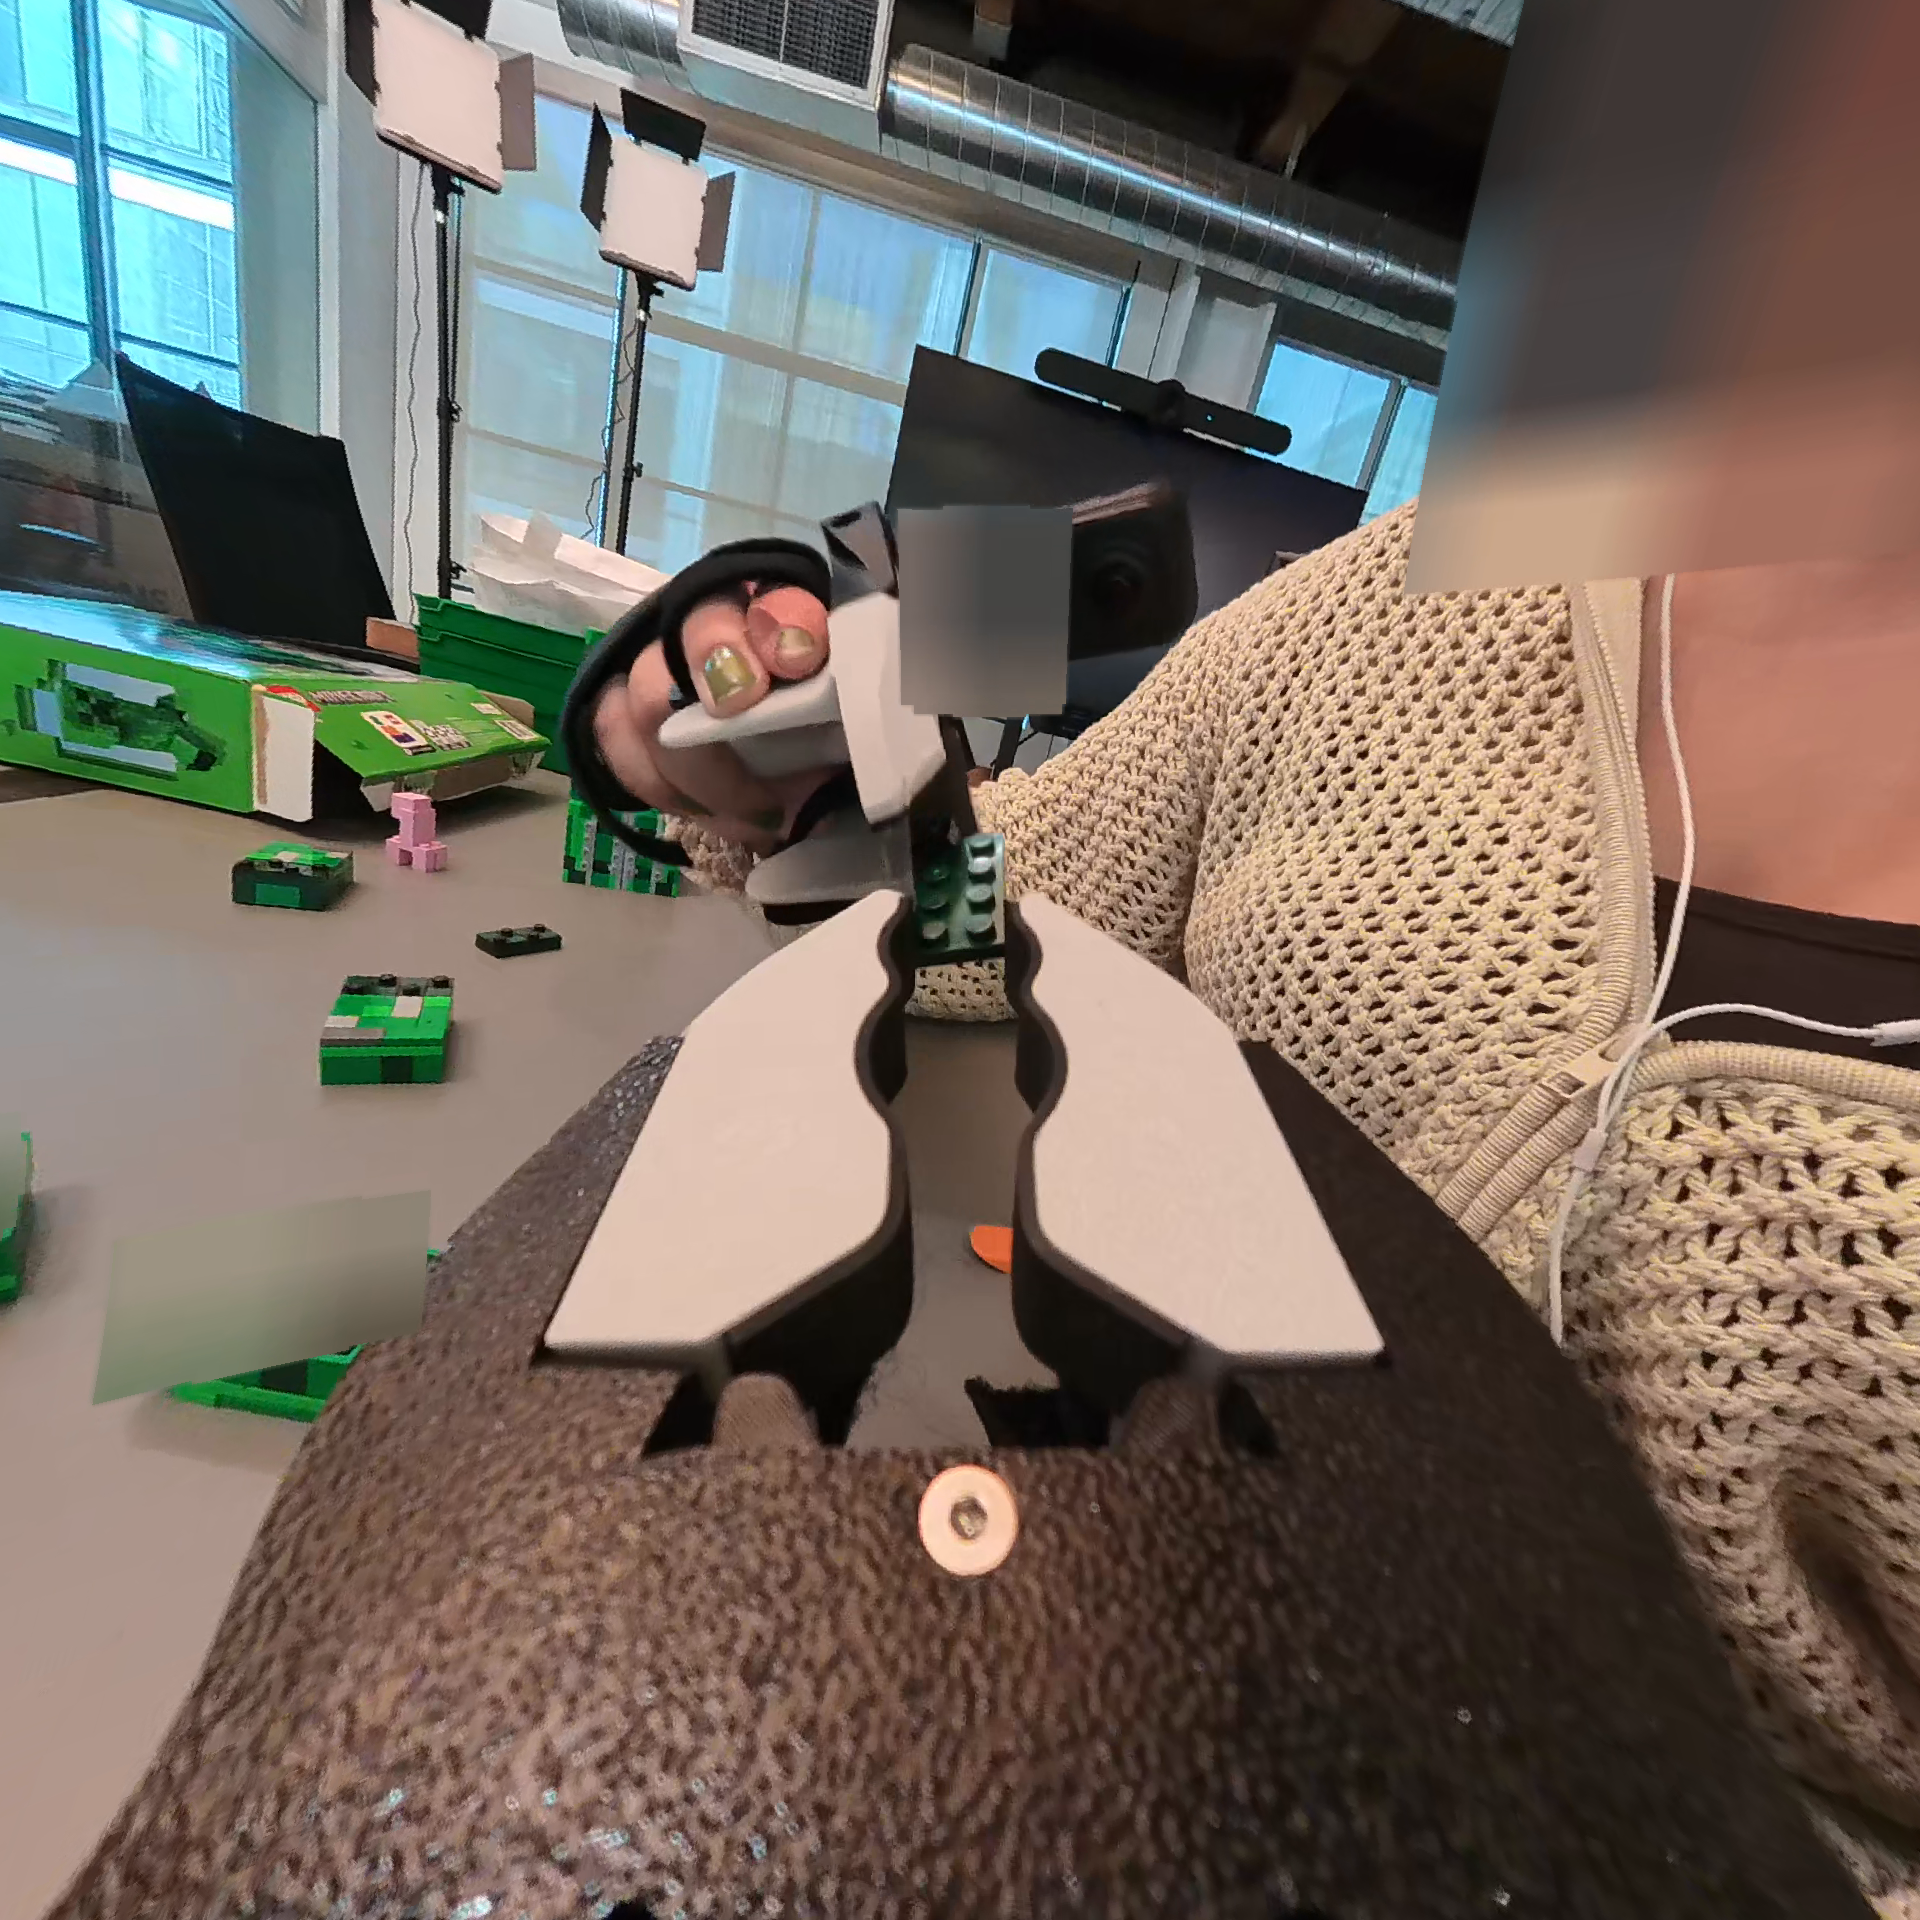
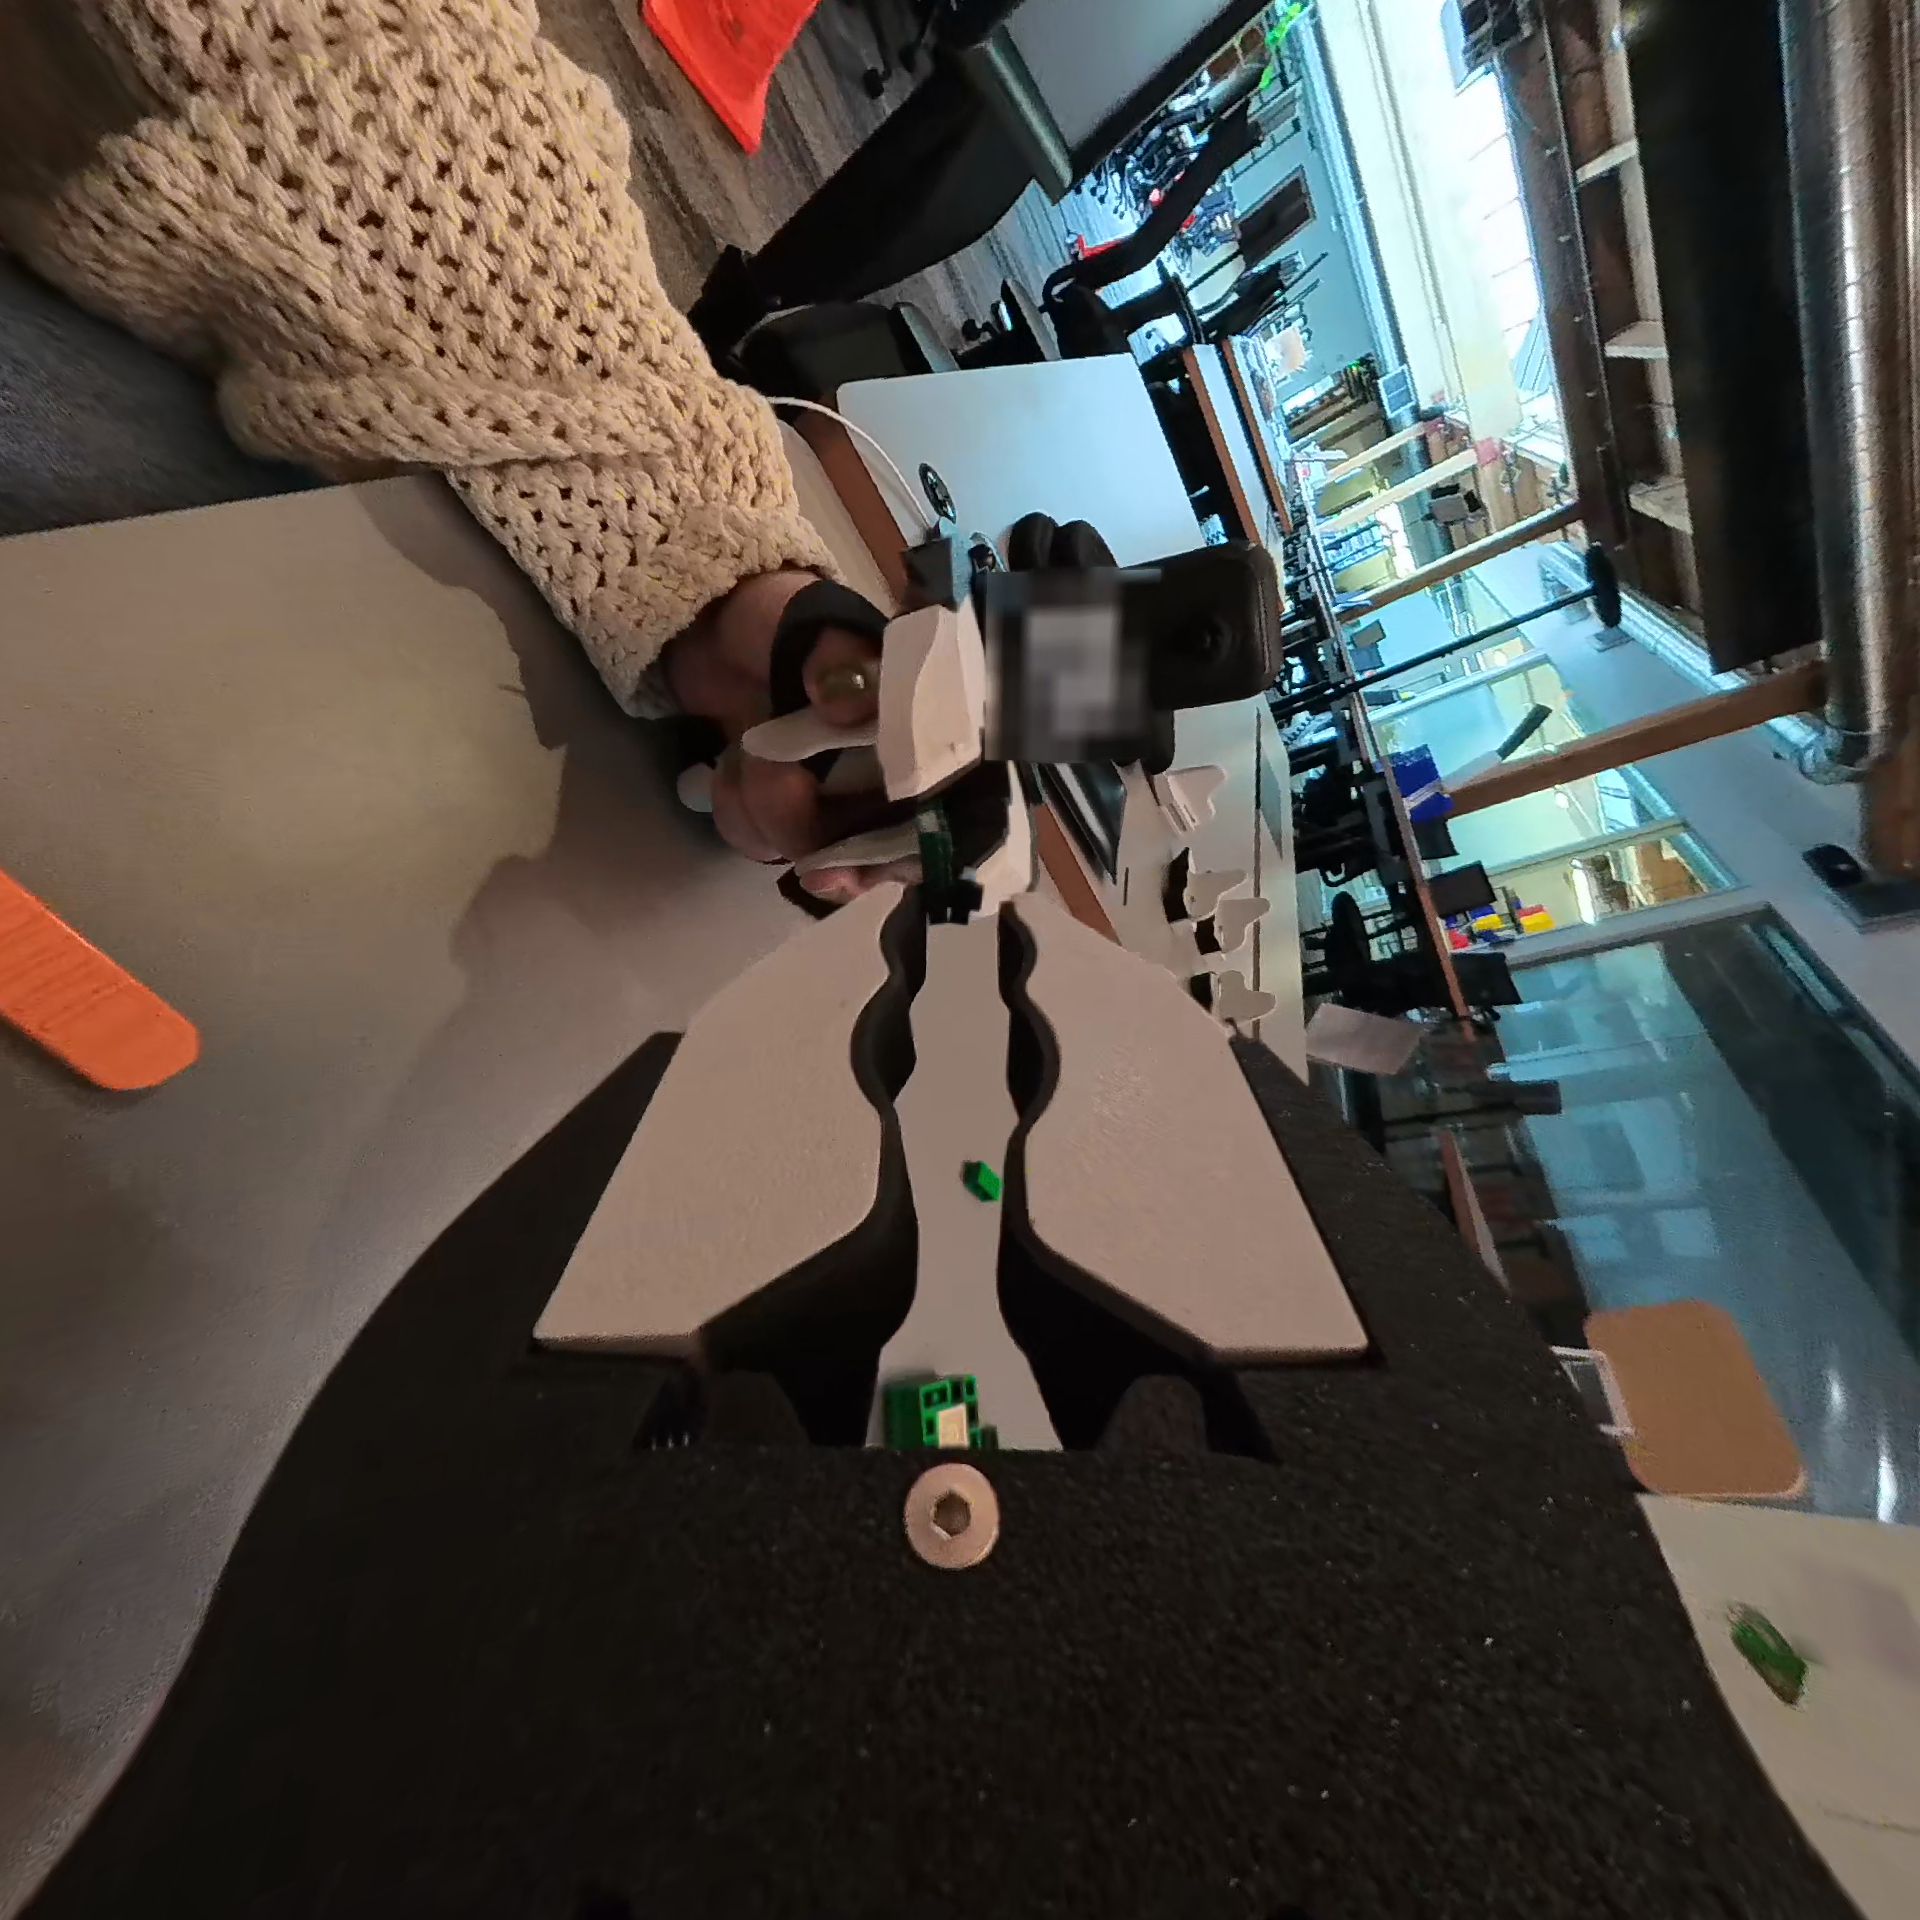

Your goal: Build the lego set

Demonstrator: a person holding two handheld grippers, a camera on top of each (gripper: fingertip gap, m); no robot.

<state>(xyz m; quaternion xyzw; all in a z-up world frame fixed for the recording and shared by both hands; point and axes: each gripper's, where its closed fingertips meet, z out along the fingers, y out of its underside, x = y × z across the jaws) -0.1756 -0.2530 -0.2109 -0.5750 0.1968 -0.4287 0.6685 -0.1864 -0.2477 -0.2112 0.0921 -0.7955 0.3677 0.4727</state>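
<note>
**Mating two bits mid-air w/ both grippers: go slow**

Joining looks like the step here, imo. The dark green plate point(image 1: 961, 888) is up off the table point(image 1: 156, 1039), right in front of the person's chest, sitting between the tips of both tools.

The left gripper point(image 1: 961, 925) has its jaws narrowed to about the plate's width and seems to be pinching it by its two long edges. The right gripper point(image 2: 963, 930) is nearly closed too, w/ its tips at the plate's end where a small black bit point(image 2: 958, 906) sits. Can't tell if it's actually clamping or just touching.

Orientation: in the left wrist view the plate stands upright, long axis running up-down, studs facing that cam. It's two studs wide. In the right wrist view you see it edge-on, a thin green strip running away from the fingertips.

Tips, fwiw:
- keep the left grip firm on the edges so the plate can't twist
- push straight along the stud direction, not at an angle, or it'll pop out sideways
- line studs up b4 squeezing
- orange separator point(image 2: 83, 997) is on the table if smth goes on crooked
</note>
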